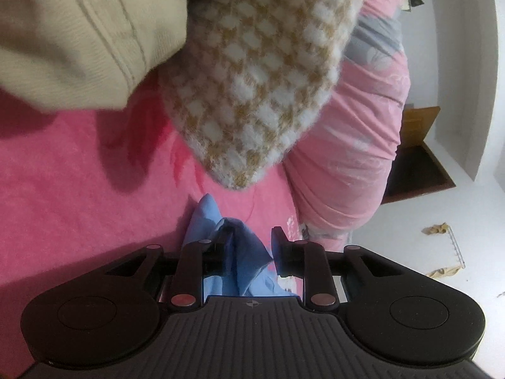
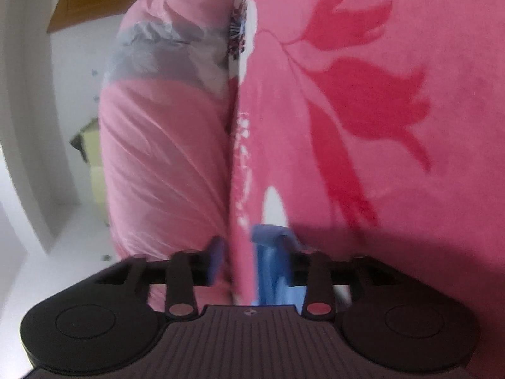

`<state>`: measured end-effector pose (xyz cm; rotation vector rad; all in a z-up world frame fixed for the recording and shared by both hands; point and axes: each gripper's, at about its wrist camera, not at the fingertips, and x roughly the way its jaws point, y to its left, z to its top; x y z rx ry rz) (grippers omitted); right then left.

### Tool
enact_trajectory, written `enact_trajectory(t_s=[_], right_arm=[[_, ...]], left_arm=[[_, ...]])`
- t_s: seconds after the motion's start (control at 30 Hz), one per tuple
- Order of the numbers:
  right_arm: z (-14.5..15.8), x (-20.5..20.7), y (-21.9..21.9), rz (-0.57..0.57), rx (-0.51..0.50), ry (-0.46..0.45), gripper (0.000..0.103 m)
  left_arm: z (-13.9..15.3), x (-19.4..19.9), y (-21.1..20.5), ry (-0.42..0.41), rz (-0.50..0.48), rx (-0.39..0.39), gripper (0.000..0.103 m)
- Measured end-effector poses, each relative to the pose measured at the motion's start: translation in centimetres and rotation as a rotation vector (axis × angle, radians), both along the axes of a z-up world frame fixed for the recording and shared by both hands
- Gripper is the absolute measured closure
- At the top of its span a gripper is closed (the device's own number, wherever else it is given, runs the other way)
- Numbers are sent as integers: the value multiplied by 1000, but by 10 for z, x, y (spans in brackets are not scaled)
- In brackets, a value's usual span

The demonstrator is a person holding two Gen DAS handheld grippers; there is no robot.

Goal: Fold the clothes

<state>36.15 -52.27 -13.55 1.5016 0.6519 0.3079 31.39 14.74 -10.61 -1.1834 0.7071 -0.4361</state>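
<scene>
1. Blue cloth (image 1: pixel 235 252) is the thing we handle now; it lies bunched on the pink floral blanket (image 1: pixel 79 173) of the bed, and it runs from the fingers back under the body of each tool.

2. In the left wrist view, the left gripper (image 1: pixel 249 249) has its fingers apart. A peaked fold of the blue cloth stands between them, leaning on the left finger (image 1: pixel 221 252), while a clear gap separates it from the other finger. We judge that nothing is clamped here.

3. In the right wrist view, the right gripper (image 2: pixel 252 259) also has its fingers apart. The blue cloth (image 2: pixel 271 262) is against the right-hand finger in this picture, and the other finger (image 2: pixel 214 262) stands free over the edge of the blanket (image 2: pixel 363 94). This picture is blurred, so we cannot tell if the cloth touches the pad.

4. The relation that matters: the cloth is between the fingers of both tools, off centre toward one finger in each. We think both hands are about equally near it, so either one could close on it again.

5. Ahead of the left gripper, a checked knit garment (image 1: pixel 268 79) and a cream garment (image 1: pixel 79 31) hang well apart from the blue cloth. A pink bagged quilt (image 1: pixel 353 158) lies beside the bed edge.
</scene>
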Motion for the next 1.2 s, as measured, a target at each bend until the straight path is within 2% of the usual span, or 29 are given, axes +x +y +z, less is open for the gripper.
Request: enact_trajectory(t_s=[0.07,0.13,0.23,0.3,0.4,0.47,0.57,0.67,0.77,0.9,1.03,1.1,1.2], right_arm=[[8,3,0,40,-50,36,55],[23,6,2,104,-171,98,55],[45,5,5,161,-344,163,53],[55,-1,2,166,-417,188,44],[60,-17,-7,142,-426,230,40],[64,-39,-13,99,-427,245,39],[75,-89,-17,81,-440,210,39],[84,-147,-15,98,-436,166,39],[87,-200,-7,105,-399,155,39],[80,-253,15,120,-314,153,38],[68,-255,41,148,-287,158,38],[59,-245,52,143,-270,173,40],[50,-228,58,108,-269,171,49]], left_arm=[[6,-1,-2,2,7,42,71],[18,-1,-3,11,25,116,62],[34,-6,-1,42,42,187,60],[45,-14,1,43,63,246,58],[61,-30,5,36,90,323,56],[69,-50,11,31,93,341,56],[85,-88,15,26,78,363,56],[92,-131,13,22,15,393,54],[89,-171,-1,21,-48,368,54],[71,-199,-33,5,-140,292,53],[38,-198,-67,60,-155,267,54],[23,-193,-72,107,-109,269,57],[16,-187,-73,92,-31,236,61]])
